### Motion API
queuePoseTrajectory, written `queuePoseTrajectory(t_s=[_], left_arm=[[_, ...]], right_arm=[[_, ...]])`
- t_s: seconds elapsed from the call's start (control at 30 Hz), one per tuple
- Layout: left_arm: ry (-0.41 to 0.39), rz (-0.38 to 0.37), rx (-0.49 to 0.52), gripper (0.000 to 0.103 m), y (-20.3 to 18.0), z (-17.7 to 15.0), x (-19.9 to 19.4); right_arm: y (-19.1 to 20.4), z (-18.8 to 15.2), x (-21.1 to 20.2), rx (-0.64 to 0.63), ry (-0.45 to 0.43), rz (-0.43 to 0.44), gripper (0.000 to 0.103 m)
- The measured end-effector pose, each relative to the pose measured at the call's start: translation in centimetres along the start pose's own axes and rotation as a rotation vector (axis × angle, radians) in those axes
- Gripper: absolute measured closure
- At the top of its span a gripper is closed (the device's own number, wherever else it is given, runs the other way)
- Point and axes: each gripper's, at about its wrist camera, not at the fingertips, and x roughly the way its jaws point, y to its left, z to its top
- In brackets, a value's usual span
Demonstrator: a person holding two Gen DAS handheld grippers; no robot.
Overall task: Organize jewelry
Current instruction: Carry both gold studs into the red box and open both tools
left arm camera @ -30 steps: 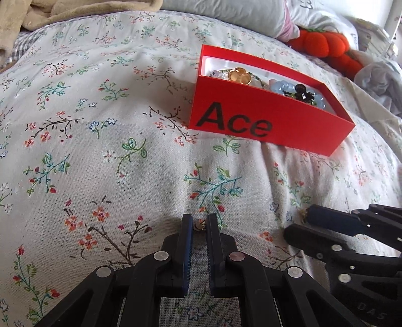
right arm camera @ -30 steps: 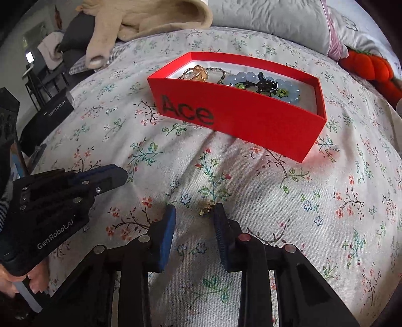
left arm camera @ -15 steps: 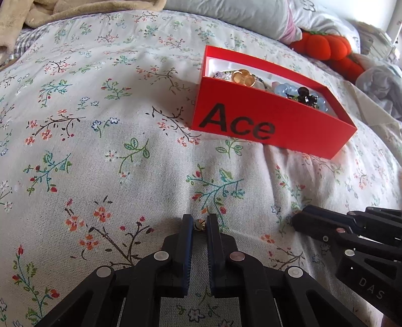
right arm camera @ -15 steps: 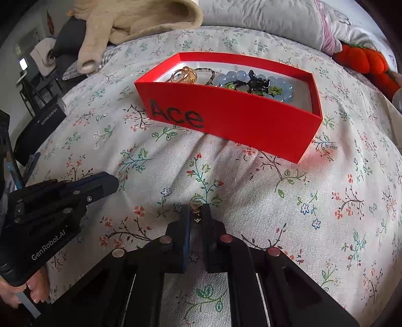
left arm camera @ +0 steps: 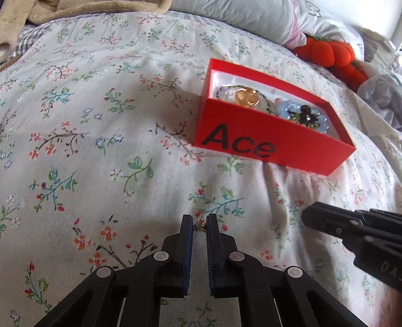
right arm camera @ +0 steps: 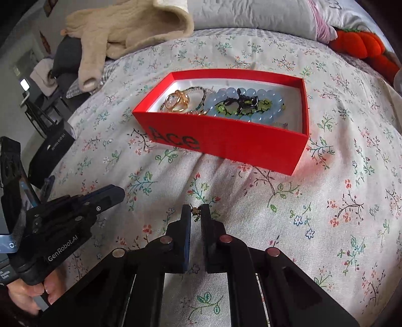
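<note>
A red "Ace" box point(left arm camera: 273, 140) point(right arm camera: 226, 140) lies open on the floral bedspread. It holds gold rings point(right arm camera: 177, 100), a blue bead bracelet point(right arm camera: 268, 98) and a dark piece point(right arm camera: 242, 100). My left gripper point(left arm camera: 200, 224) is shut on a small gold earring point(left arm camera: 200, 224), above the bedspread and short of the box. My right gripper point(right arm camera: 195, 210) is shut on another small gold earring point(right arm camera: 195, 211), also short of the box. Each gripper shows in the other's view, the right one point(left arm camera: 351, 226) and the left one point(right arm camera: 75, 208).
A beige knit garment point(right arm camera: 120, 32) and grey pillows point(right arm camera: 251, 15) lie at the bed's far end. An orange plush pumpkin point(left arm camera: 329, 52) sits far right. Dark boxes and a chair point(right arm camera: 50, 140) stand off the bed's left edge.
My right gripper closed on the small gold earring and lifted it off the bedspread. Both grippers rose and moved nearer the box. The left stayed shut on its earring.
</note>
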Motion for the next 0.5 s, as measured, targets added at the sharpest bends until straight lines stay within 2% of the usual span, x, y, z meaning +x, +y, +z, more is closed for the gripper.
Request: queuePoseTrajectory(t_s=[0.5], left_arm=[[-0.023, -0.005, 0.173, 0.098, -5.1, 6.5, -1.9]], right_arm=[[-4.3, 5.3, -4.6, 0.161, -0.145, 0.036, 0.095]])
